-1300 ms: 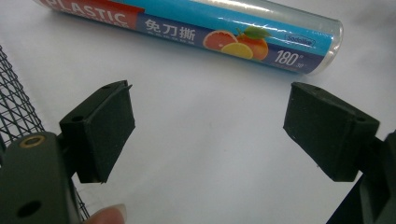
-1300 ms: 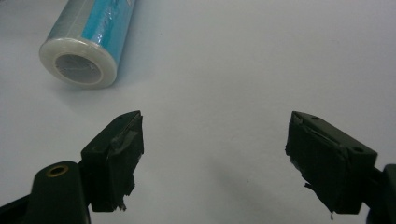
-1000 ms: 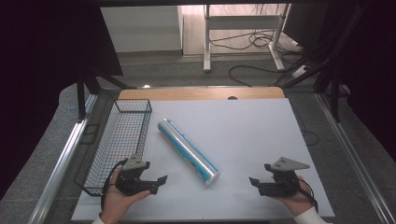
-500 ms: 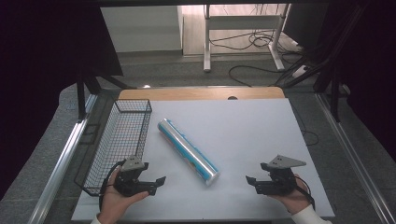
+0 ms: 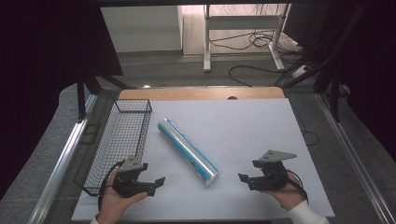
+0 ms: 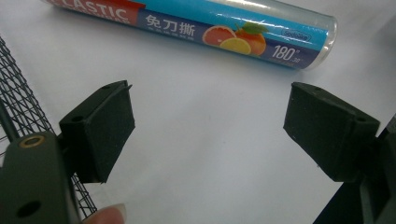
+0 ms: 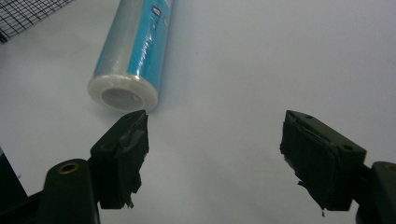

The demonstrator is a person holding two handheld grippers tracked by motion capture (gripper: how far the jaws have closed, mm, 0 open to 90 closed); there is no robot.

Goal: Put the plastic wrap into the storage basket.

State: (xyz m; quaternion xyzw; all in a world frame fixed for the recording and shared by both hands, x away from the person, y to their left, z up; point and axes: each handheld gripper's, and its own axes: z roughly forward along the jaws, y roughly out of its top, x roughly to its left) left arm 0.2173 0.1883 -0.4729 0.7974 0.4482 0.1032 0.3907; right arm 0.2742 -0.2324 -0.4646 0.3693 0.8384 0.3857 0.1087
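A roll of plastic wrap (image 5: 187,150) in a blue printed sleeve lies diagonally on the white table top. My left gripper (image 5: 154,185) rests at the front left beside the basket, open and empty, pointing right toward the roll. In the left gripper view the roll (image 6: 210,28) lies across the top, well beyond the open gripper (image 6: 208,93). My right gripper (image 5: 246,182) hovers at the front right, open and empty, pointing left at the roll's near end. The right gripper view has the roll's white end cap (image 7: 123,95) just past the left jaw of the gripper (image 7: 215,116).
A black wire basket (image 5: 133,101) stands along the table's left side, its mesh showing in the left gripper view (image 6: 23,112) and the right gripper view (image 7: 28,14). Beyond the table's far wooden edge (image 5: 201,92) are a floor with cables and a desk frame.
My right gripper has shifted a little to the left, closer to the roll's near end. The left gripper and the roll have kept still.
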